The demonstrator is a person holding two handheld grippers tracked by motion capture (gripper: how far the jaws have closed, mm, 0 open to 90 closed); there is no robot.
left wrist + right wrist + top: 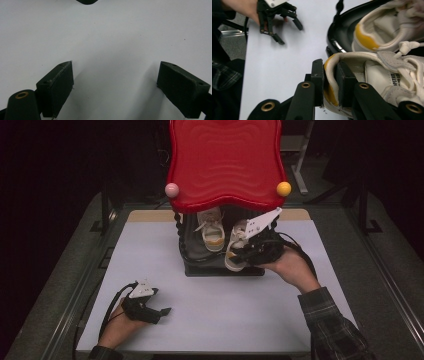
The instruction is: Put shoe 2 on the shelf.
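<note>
Right gripper [329, 82] clamped on the near sneaker [372, 75] by its soft padded heel collar, likely light and squashy; left gripper [150, 306] gaping wide at seven o'clock on the tabletop [225, 310].

Dark room, white table [210, 320]

right shoe [372, 75]: white, yellow heel, on black tray [192, 262] | left shoe [212, 232]: beside it
</note>
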